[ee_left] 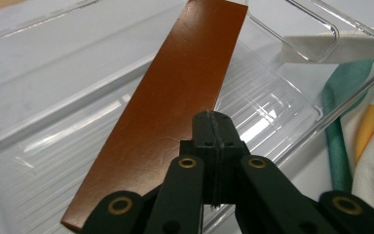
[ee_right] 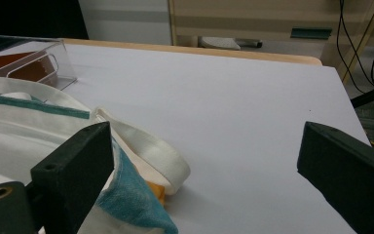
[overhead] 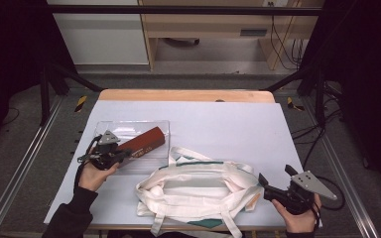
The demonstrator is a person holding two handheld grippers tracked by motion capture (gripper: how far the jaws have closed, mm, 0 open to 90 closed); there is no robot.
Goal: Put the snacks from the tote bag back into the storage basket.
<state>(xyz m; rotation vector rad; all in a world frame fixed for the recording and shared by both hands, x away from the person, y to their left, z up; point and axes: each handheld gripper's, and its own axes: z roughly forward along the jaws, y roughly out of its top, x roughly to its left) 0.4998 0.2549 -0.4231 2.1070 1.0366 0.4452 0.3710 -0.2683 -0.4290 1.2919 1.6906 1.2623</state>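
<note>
Bench (overhead: 278,129) with pale sheet carries everything; landmark taken as the clear plastic tray (overhead: 110,128), sitting left of centre. Just right of and nearer than the tray lies a cream cloth tote bag (overhead: 193,191) with teal trim, mouth slack, one strap reaching up to the tray's near right corner. Inside the tray, lying slantwise from its near left end to its far right, is the flat red-brown box (ee_left: 175,112): long, thin, smooth-faced. Judgement: rigid and light, likely card or thin board with a slick glossy skin, so it could slide between pads; a grip across its thin edge near one end should hold, though a long lever arm may let it droop or twist. The tray looks stiff but light and may shift if the box drags on its wall. Left gripper (ee_left: 213,141) is at the tray's near left end, its jaws brought fully together, tips meeting above the box's near end; from the left gripper view I cannot tell whether the edge is pinched or merely touched. Right gripper (ee_right: 204,161) is well right of the tray, beside the bag's right end, jaws wide apart, holding nothing.
</note>
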